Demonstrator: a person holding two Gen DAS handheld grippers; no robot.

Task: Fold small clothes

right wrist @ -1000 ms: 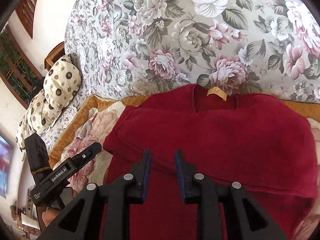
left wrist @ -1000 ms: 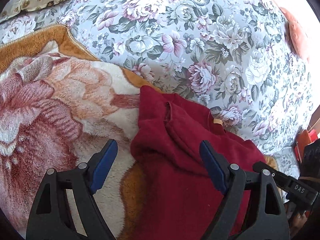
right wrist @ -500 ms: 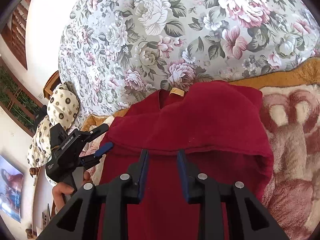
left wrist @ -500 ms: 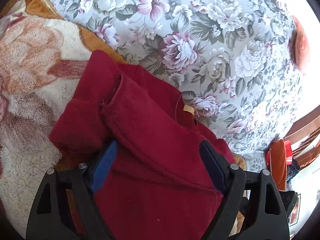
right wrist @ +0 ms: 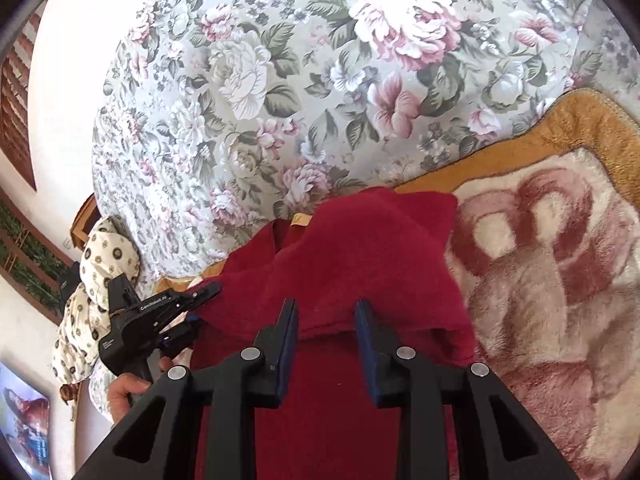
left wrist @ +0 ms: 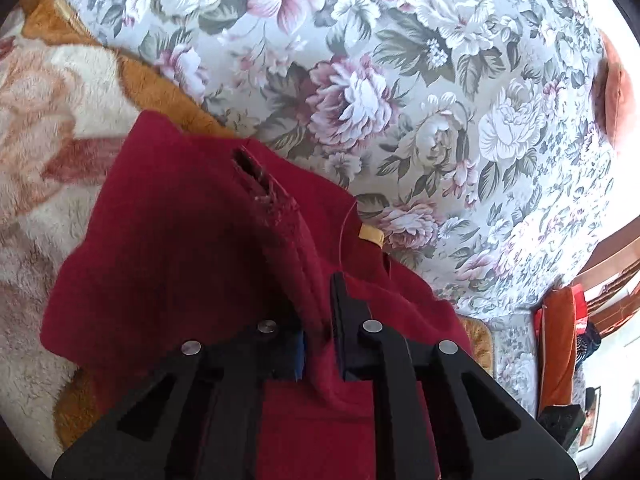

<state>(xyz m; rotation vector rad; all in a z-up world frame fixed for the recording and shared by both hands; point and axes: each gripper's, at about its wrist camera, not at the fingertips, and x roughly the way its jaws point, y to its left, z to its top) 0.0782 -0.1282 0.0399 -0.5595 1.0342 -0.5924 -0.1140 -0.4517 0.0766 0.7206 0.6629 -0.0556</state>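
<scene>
While floral bedspread surrounds, left tool pinches red garment.

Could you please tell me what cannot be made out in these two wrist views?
- Left wrist view: the lower part of the dark red fleece garment is hidden behind the left gripper.
- Right wrist view: whether the right gripper pinches fabric is unclear.
- Both views: the tan neck label is too small to read.

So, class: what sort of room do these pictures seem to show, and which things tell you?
Probably a bedroom: a wide floral bedspread, a patterned pillow at its edge, and a plush blanket under the red garment.
</scene>
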